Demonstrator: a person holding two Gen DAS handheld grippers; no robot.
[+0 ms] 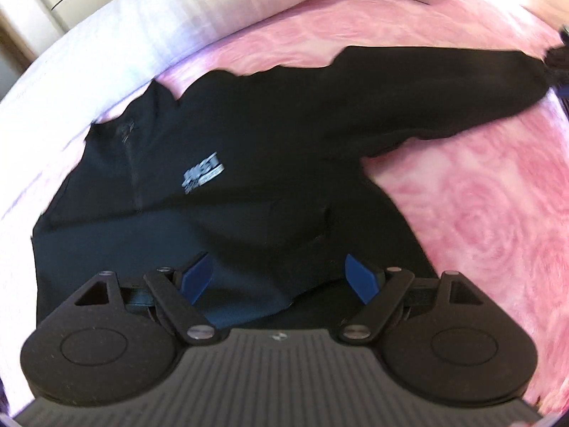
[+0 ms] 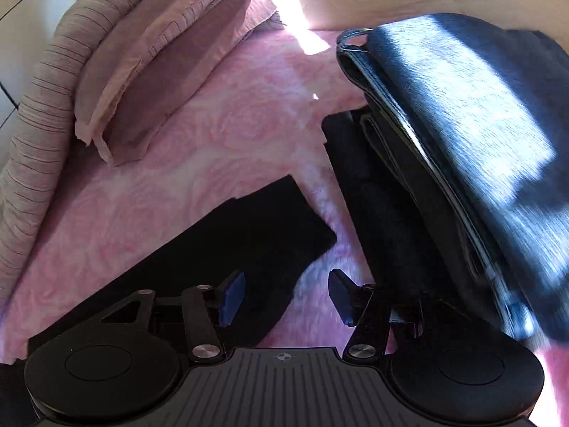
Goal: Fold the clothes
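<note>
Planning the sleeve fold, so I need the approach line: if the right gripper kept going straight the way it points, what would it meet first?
Probably the pink bedspread. The open right gripper points at the bare strip between the black sleeve and the folded dark stack; depth is unclear.

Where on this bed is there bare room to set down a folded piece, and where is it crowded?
Bare pink bedspread lies between the pillows, the black sleeve and the stack of dark folded clothes. Another free patch sits right of the black sweatshirt, below its outstretched sleeve. The stack's side is crowded, with only a narrow strip beside the sleeve cuff.
</note>
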